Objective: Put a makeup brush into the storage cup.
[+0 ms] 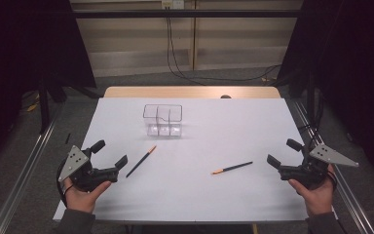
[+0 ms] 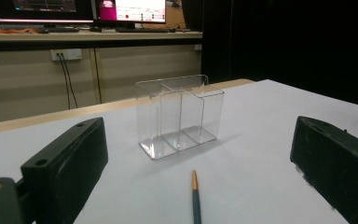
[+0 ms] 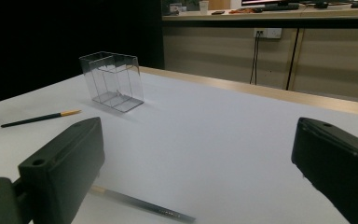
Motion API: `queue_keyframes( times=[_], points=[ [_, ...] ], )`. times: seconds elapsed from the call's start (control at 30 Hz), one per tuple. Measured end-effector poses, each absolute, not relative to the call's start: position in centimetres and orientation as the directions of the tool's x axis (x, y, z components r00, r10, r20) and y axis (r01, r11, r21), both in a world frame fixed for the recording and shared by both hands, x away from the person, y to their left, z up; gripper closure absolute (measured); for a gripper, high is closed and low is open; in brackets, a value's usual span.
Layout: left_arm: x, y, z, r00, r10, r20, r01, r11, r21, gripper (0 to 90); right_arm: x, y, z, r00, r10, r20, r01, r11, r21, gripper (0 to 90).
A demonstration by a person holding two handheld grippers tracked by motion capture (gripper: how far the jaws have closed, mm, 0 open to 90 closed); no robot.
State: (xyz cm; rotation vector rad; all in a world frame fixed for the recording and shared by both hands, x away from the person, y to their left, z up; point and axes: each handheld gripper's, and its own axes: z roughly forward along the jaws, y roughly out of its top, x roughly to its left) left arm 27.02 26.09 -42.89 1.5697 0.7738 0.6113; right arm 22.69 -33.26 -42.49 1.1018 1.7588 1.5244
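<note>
Both grippers, left (image 1: 112, 153) and right (image 1: 283, 152), gape empty; high view shows two pens (image 1: 140, 161) (image 1: 232, 167) at organizer's (image 1: 163, 119) 7 and 4 o'clock; left gripper view shows monitors (image 2: 77, 10).

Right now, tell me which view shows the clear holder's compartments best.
The left gripper view: the clear holder stands close and centred, its dividers plain, three sections across. The right gripper view shows it smaller, off to the left, at an angle. The high view shows it small and faint, from above.

High view overhead; gripper views low, sharing clear holder (image 1: 163, 120).
</note>
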Motion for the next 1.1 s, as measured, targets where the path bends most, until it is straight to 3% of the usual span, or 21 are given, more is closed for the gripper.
queue_keyframes(
  times=[1.1],
  points=[
    [28.7, 24.9, -42.3, 0.657, 0.752, -0.057, 0.135, -0.043, 0.99, 4.7, 22.8, -32.6, -42.7, -0.528, 0.846, 0.076, 0.213, 0.045, 0.976, 1.8]
  ],
)
